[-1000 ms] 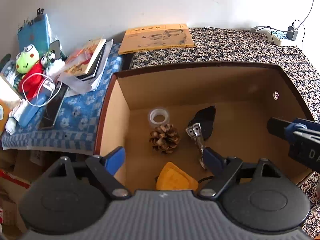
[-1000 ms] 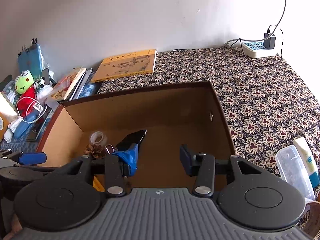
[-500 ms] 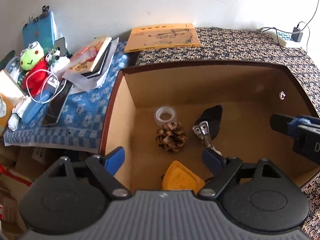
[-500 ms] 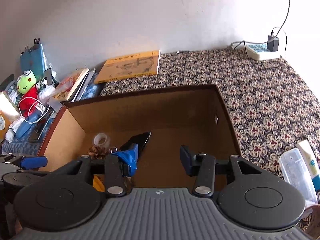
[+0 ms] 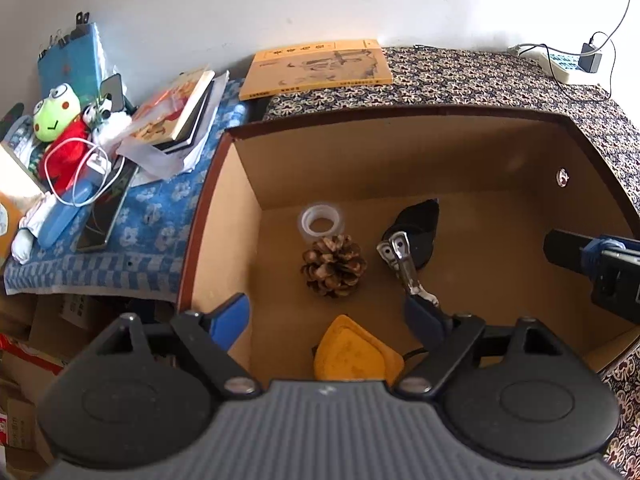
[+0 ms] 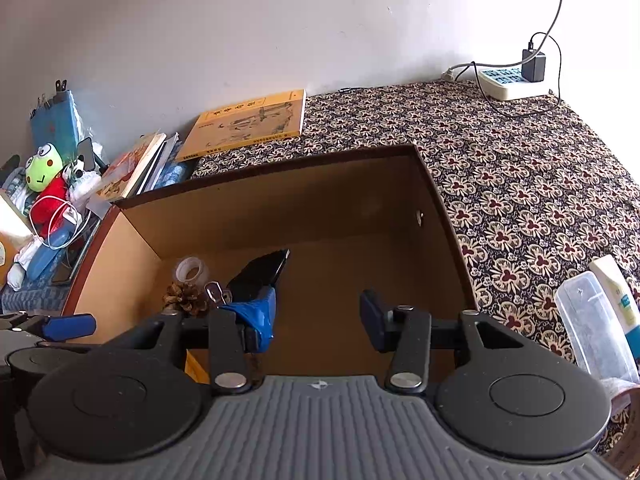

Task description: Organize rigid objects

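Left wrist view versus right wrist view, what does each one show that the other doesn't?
Only the left wrist view shows the yellow object clearly, near the front of the box, with nearly the whole pine cone. Only the right wrist view shows the clear plastic container and white tube on the patterned cloth. Both show the cardboard box, tape roll, black object, metal clip, yellow book and frog plush.

I am in a lived-in home room: a plain white wall [image 6: 280, 32], a worktop under a floral cloth [image 6: 520, 168], a frog plush toy [image 5: 54, 110] beside stacked books [image 5: 176, 114] on a blue checked cloth [image 5: 132, 240] far left, and a power strip [image 6: 510, 82] with a charger plugged in far right.
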Action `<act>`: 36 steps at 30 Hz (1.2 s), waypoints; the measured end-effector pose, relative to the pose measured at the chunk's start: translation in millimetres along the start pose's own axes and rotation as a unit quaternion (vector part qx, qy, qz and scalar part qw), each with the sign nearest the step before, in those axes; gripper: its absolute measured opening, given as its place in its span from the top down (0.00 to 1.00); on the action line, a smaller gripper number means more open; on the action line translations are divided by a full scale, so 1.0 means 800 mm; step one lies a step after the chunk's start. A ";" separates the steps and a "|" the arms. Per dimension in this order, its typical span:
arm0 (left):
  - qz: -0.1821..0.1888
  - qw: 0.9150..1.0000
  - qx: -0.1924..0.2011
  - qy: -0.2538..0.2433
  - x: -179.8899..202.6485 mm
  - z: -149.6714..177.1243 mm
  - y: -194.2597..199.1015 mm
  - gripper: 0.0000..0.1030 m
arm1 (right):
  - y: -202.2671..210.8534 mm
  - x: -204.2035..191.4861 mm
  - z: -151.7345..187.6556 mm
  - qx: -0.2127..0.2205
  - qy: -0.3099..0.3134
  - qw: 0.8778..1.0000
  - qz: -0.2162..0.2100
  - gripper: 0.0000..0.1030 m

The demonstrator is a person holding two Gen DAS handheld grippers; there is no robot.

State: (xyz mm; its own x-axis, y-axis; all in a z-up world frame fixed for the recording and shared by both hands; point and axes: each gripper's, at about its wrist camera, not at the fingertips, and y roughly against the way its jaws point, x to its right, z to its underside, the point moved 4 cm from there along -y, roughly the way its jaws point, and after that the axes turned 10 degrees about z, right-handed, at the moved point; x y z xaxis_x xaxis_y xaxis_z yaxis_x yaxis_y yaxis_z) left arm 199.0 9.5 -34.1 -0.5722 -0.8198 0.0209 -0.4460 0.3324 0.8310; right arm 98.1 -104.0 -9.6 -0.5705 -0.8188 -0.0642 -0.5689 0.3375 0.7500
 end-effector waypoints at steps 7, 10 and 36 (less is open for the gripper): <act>-0.008 1.000 0.008 0.009 -0.003 -0.009 0.005 0.16 | 0.002 -0.006 -0.014 0.014 0.013 1.000 -0.010 0.70; -0.009 1.000 0.012 0.006 -0.003 -0.013 0.005 0.16 | 0.002 -0.004 -0.012 0.017 0.013 1.000 -0.006 0.70; -0.009 1.000 0.008 0.004 -0.003 -0.016 -0.003 0.15 | -0.017 -0.011 -0.026 0.030 0.042 0.999 0.001 0.69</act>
State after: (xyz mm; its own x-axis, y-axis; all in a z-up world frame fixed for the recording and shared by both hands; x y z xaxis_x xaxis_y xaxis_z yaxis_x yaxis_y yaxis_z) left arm 210.3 4.3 -28.7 -0.5584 -0.8295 0.0113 -0.4668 0.3255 0.8223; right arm 122.7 -111.1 -5.7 -0.5215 -0.8532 -0.0063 -0.6035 0.3636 0.7097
